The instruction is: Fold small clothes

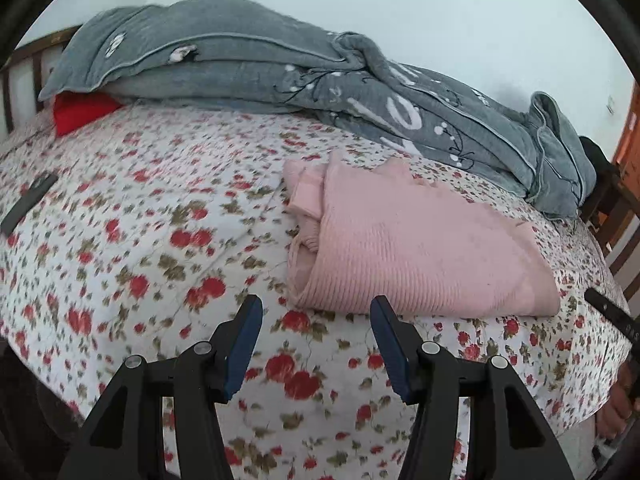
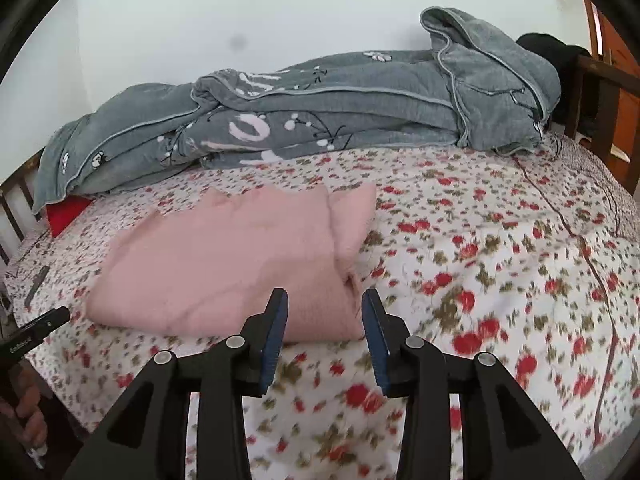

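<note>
My left hand-held gripper (image 1: 316, 320) hangs over the bed with its jaws parted and nothing between them; the blue pads (image 1: 244, 344) frame only flowered sheet. Its tips sit just short of the near edge of the pink sweater (image 1: 416, 248), not touching it. My right hand-held gripper (image 2: 324, 316) is parted too, a little narrower, and also empty; seen from its camera the sweater's near right corner lies beyond the gap between the pads, clear of both.

The pink sweater is my landmark. It lies folded into a thick bundle on the flowered bed sheet (image 1: 160, 240), a ribbed cuff tucked at its left end. Behind the sweater, along the wall, a grey quilt (image 1: 248, 60) is heaped the length of the bed. Left of the sweater and far back, a red cushion (image 1: 80, 112) pokes out from under the quilt. Well left of the sweater a dark flat object (image 1: 28, 204) rests on the sheet; I cannot tell what it is. Right of the sweater stands a wooden bed frame (image 2: 600, 92).
</note>
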`<state>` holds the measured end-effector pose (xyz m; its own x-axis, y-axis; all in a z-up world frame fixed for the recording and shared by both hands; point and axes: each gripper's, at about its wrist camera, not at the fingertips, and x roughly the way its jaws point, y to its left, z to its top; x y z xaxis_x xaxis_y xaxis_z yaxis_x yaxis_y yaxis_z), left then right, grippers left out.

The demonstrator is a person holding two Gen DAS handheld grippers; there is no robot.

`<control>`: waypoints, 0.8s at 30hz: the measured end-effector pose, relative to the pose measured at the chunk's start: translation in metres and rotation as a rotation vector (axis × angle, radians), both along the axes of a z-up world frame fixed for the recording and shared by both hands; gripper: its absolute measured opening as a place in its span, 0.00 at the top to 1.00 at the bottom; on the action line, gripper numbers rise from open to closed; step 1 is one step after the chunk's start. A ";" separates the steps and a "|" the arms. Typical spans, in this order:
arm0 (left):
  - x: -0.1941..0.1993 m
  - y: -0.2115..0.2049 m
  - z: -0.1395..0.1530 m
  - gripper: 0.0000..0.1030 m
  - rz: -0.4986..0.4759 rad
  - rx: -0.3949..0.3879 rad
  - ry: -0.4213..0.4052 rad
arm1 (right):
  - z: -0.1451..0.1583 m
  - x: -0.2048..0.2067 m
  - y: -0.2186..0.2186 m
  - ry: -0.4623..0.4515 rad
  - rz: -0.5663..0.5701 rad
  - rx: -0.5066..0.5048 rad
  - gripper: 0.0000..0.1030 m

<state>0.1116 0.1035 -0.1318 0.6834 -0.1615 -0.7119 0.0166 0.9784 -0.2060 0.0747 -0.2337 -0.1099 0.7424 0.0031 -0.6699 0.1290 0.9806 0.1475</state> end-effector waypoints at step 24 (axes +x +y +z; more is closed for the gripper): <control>0.054 0.031 -0.039 0.48 -0.052 -0.289 0.125 | -0.004 0.022 0.059 0.071 0.051 0.063 0.62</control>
